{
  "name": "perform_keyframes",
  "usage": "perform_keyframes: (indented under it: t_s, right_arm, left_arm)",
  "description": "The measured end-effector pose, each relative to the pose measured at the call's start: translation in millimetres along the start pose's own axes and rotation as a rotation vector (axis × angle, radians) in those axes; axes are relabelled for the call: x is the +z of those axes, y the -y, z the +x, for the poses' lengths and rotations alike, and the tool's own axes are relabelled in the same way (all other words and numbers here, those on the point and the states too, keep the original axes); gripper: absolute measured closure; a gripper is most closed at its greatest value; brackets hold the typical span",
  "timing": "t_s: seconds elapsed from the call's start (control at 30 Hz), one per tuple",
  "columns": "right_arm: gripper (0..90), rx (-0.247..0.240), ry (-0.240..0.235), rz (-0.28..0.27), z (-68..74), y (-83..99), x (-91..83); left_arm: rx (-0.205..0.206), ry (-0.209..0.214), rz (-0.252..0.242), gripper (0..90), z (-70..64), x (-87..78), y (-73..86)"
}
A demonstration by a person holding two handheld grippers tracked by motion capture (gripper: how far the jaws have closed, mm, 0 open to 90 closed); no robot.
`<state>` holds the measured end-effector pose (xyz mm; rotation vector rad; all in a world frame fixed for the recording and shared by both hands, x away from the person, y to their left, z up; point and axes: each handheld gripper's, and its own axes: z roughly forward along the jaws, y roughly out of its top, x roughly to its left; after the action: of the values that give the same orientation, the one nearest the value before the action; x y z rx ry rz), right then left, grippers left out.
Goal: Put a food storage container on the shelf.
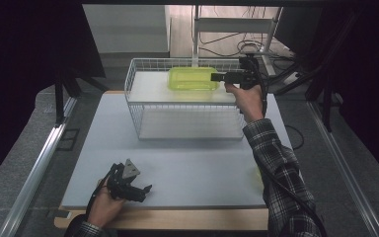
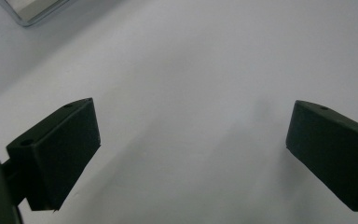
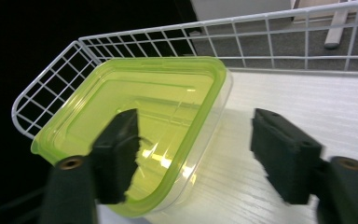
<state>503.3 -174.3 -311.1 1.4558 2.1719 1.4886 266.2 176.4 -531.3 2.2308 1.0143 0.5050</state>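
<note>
Grey and matte, the tabletop (image 1: pixel 187 173) carries the left claw (image 1: pixel 139 190) at its near edge, resting low in the person's left hand (image 1: pixel 103 207); in the left gripper view its black jaws stand wide apart over bare surface with nothing between them. It lies well apart from the work.

Farther off, the right claw (image 3: pixel 193 158) is held out by the right hand (image 1: pixel 249 101) in a plaid sleeve (image 1: pixel 279 168) over the top shelf of a white wire basket rack (image 1: pixel 133 79). Its jaws are spread and hold nothing yet: the near rim of a clear plastic container with a lime-green tint (image 3: pixel 140 121) sits between them, one foam-faced pad over the container's hollow, the other outside its wall above the pale, wood-grained shelf board (image 3: pixel 307 102).

From the high view the container (image 1: pixel 192 78) lies with its long axis across the rack, left to right, and the right claw comes at its right-hand end. So the right hand is plainly the nearer. The container is thin-walled, glossy, round-cornered and looks empty; closing on that short wall seems the likely next move, and the slick rim may flex or slip.
</note>
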Motion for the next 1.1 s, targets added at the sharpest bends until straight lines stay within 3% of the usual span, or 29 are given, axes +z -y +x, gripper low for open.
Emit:
perform_keyframes:
  t_s: [0.3, 0.37, 0.77, 0.87, 1.1]
  right_arm:
    - [18.1, -0.072, -0.020, 0.011, 6.3, 9.5, -6.1]
    - [15.2, -0.106, -0.027, 0.008, 10.0, 12.6, -9.9]
    - [11.2, -0.160, -0.049, 0.034, 16.0, 32.7, -21.1]
    - [8.9, -0.207, -0.036, 0.039, 18.9, 40.4, -26.1]
    - [3.9, -0.261, -0.053, 0.049, 24.6, 55.7, -35.2]
  left_arm:
    - [-0.014, 0.016, -0.020, 2.1, 0.8, -0.9, 0.0]
    - [-0.014, 0.021, -0.020, 2.1, 1.0, -1.3, -0.1]
    - [-0.015, 0.023, -0.021, 1.2, 0.6, -1.3, 0.0]
    - [-0.015, 0.023, -0.023, 1.0, 0.6, -1.1, 0.0]
    - [-0.005, 0.027, -0.020, 0.3, 0.1, -0.3, -0.1]
